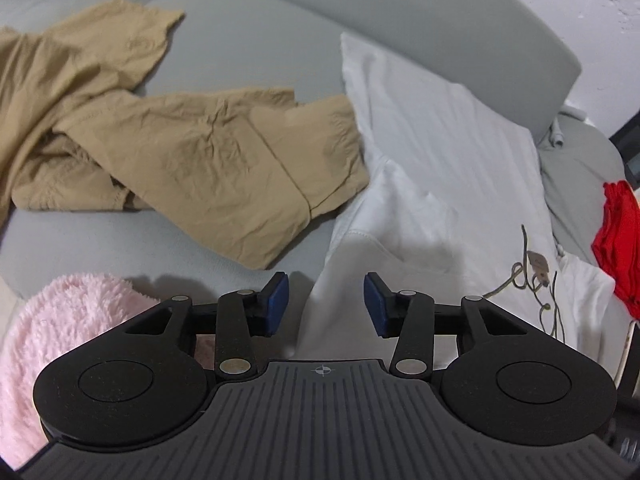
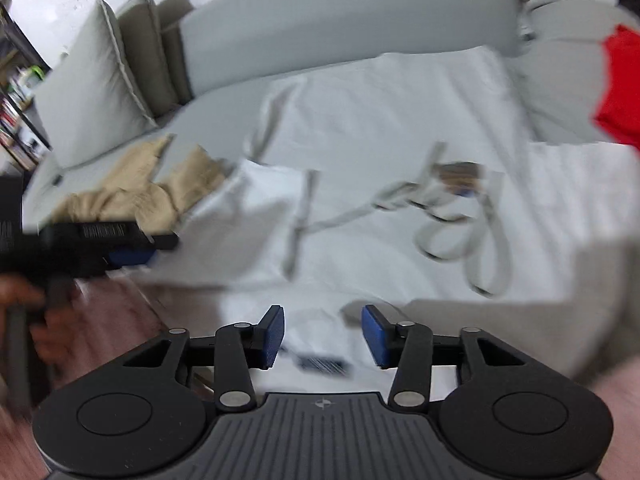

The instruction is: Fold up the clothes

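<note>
Two garments lie on the grey sofa (image 1: 248,40), a crumpled tan garment (image 1: 180,148) beside a smoother white garment (image 1: 440,168), with the left hand-held gripper (image 1: 326,304) and right hand-held gripper (image 2: 323,334) both parted, gripping nothing.

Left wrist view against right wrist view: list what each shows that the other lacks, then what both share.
Only the left wrist view shows the pink fluffy fabric at its lower left, and the left gripper from behind, open, nothing between its pads.

Only the right wrist view shows the cushions against the wall, a bookshelf at the far left, a hand at the left edge, and the right gripper, open over white cloth.

Both show the tan garment, the white garment with its cord, the red cloth and the grey sofa.
</note>
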The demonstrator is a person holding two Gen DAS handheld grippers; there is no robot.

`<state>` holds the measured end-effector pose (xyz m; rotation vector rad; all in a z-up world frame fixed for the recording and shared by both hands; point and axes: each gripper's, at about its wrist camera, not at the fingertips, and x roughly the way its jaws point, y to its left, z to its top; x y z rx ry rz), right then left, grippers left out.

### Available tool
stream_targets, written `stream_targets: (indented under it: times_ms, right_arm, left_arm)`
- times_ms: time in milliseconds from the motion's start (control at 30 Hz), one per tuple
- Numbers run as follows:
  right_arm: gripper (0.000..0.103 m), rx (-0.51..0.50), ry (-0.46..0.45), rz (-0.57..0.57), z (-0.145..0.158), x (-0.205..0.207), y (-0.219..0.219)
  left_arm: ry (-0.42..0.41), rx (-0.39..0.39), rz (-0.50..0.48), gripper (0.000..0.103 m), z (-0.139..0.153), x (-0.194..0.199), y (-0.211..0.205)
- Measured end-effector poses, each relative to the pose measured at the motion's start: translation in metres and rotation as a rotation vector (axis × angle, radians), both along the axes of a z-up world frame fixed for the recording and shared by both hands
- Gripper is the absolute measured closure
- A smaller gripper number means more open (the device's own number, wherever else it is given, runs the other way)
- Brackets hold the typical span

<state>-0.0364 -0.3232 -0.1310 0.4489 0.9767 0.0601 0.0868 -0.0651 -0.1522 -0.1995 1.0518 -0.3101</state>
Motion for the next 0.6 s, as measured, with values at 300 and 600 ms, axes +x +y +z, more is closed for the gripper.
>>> stream_targets:
  times_ms: [300,600]
  right_arm:
    - [0.071,0.088,0.088,-0.077,-0.023,0.046,0.014]
    - [0.090,-0.078,0.069,0.036,-0.022,0.051,0.041]
  left_arm:
    - [-0.010,0.029,0.021,0.057,0.003,-0.007,0.012]
    - [-0.004,0.040,0.012,0.056,0.001,-0.006,0.009]
